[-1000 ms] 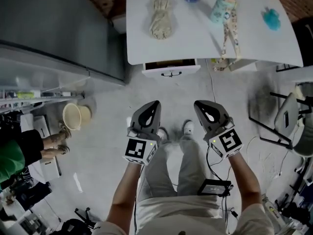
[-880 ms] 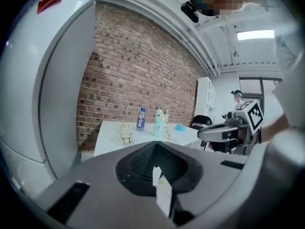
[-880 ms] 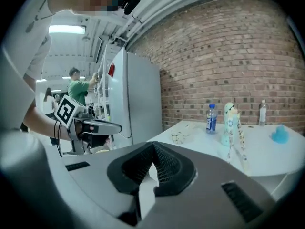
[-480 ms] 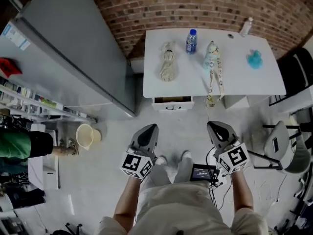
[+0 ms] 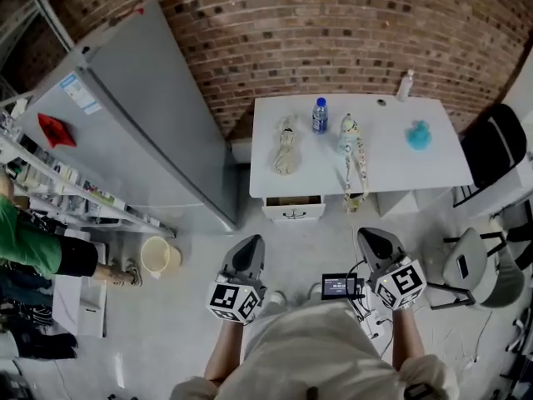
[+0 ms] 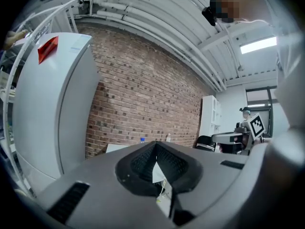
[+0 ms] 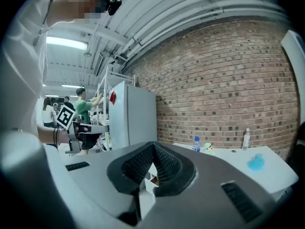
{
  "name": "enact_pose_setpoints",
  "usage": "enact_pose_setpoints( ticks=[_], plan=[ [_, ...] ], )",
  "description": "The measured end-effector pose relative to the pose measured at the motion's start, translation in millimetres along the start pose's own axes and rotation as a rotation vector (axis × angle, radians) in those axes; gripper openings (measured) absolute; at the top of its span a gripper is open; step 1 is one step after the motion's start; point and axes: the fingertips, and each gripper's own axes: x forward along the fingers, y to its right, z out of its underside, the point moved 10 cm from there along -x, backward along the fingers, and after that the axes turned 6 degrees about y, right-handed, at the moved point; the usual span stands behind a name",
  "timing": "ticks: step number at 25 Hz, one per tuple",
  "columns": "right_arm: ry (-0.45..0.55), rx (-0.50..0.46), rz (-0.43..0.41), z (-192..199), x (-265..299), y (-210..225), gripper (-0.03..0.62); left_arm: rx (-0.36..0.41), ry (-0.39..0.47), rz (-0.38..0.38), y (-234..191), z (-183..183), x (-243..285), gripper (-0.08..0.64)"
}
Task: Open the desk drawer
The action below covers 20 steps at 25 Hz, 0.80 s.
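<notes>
Both of your claws are closed tight with nothing in them: in the left gripper view the jaws of the left gripper (image 6: 155, 146) meet in a point, and the right gripper view shows the same for the right gripper (image 7: 152, 145). From the head view you hold the left gripper (image 5: 251, 242) and the right gripper (image 5: 370, 235) side by side close to your body, both aimed toward the white desk (image 5: 433, 165) that stands against the brick wall (image 5: 333, 32). The desk drawer (image 5: 293, 209) sits under the desk's left end, its white front with a dark handle facing you; it stands out a little from the desk edge, so a brown strip of its inside shows (bare floor lies between it and both claws, which are well apart from it). On the desk top lie a beige bundle (image 5: 286, 146), a blue-capped bottle (image 5: 320, 115), a patterned figure (image 5: 351, 147) and a teal object (image 5: 418, 134). A grey fridge (image 5: 158, 132) stands to the desk's left.
</notes>
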Motion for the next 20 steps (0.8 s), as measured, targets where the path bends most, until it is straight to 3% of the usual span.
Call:
enact_pose_setpoints(
  ticks=[5,10,16,20],
  plan=[
    [0.051,0.064,-0.012,-19.2,-0.7,-9.1,0.026,0.008,0.019,0.006,18.0,-18.7,-0.4,0.006],
    [0.111,0.155,-0.075,-30.8,14.7,-27.1,0.025,0.012,0.057,0.015,33.1,-29.4,1.9,0.006],
    [0.118,0.159,-0.189,-34.4,30.4,-51.1,0.026,0.03,0.064,0.016,45.0,-31.7,4.0,0.006],
    [0.094,0.157,-0.206,-24.8,27.7,-53.4,0.026,0.032,0.043,0.013,54.0,-19.7,2.5,0.006]
  ],
)
